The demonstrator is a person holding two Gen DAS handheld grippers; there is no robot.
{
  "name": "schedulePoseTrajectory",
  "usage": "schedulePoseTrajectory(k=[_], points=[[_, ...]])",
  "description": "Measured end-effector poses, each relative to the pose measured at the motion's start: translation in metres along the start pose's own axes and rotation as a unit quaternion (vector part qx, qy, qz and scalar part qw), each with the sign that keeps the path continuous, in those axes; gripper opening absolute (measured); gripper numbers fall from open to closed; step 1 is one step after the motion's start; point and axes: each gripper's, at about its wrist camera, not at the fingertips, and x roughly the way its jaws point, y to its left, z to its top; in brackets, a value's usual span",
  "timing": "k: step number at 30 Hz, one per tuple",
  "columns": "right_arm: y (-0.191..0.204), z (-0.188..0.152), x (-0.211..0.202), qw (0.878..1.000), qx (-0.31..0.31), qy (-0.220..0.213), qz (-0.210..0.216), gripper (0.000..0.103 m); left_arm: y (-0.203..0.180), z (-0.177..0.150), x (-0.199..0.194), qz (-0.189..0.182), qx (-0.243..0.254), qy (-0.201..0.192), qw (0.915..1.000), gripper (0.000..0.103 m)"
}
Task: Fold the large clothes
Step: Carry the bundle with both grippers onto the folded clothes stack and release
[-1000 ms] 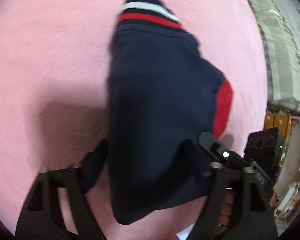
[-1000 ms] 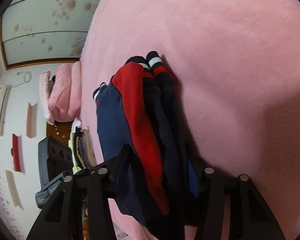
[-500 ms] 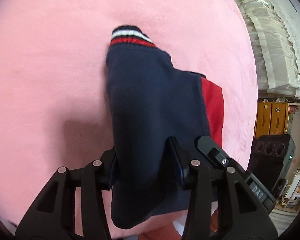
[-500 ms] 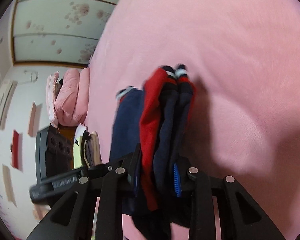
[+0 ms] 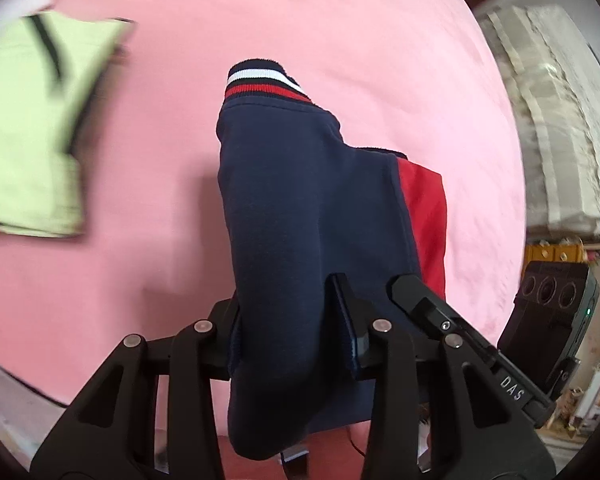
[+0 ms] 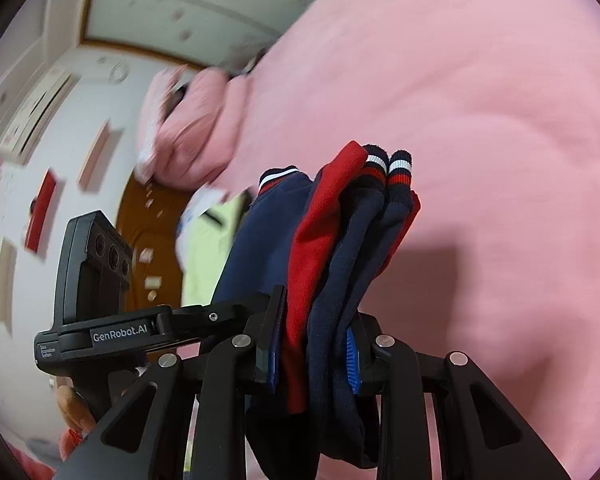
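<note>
A folded navy and red garment (image 5: 308, 200) with striped cuffs (image 5: 260, 80) hangs above the pink bedspread (image 5: 300, 20). My left gripper (image 5: 288, 304) points steeply down, and its jaws are closing with the navy fabric pressed between the pads. In the right wrist view the same garment (image 6: 320, 240) shows as a thick bundle of layers with two cuffs (image 6: 388, 168) at its far end. My right gripper (image 6: 314, 332) is shut on that bundle, its blue pads squeezing it from both sides.
A lime-green garment (image 5: 28, 128) lies on the bedspread at the left, also visible in the right wrist view (image 6: 208, 248). Rolled pink bedding (image 6: 188, 132) sits by the wall. White curtains (image 5: 560, 120) hang beyond the bed's right edge.
Both grippers have risen with the garment, which now hangs clear of the bed. Their jaws have narrowed on the fabric. The lime-green garment has come into the left view.
</note>
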Motion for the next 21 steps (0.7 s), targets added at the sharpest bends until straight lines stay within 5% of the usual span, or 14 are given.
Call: schedulePoseTrajectory(k=[6,13,18,21], points=[[0.112,-0.01,0.094,0.996,-0.051,0.042,0.055,0.025,0.108,0.023,-0.096,0.057,-0.015,-0.051,0.997,0.034],[0.229,-0.024,0.179,0.988,-0.116,0.051,0.086,0.024,0.17,0.074,-0.169,0.127,0.003,-0.109,0.9859,0.034],[0.275,-0.015,0.252,0.988,-0.12,0.04,0.086,0.024,0.214,0.121,-0.16,0.16,0.014,-0.122,0.9795,0.034],[0.264,-0.012,0.31,0.987,-0.139,0.032,0.069,0.024,0.242,0.14,-0.122,0.158,0.035,-0.126,0.9788,0.033]])
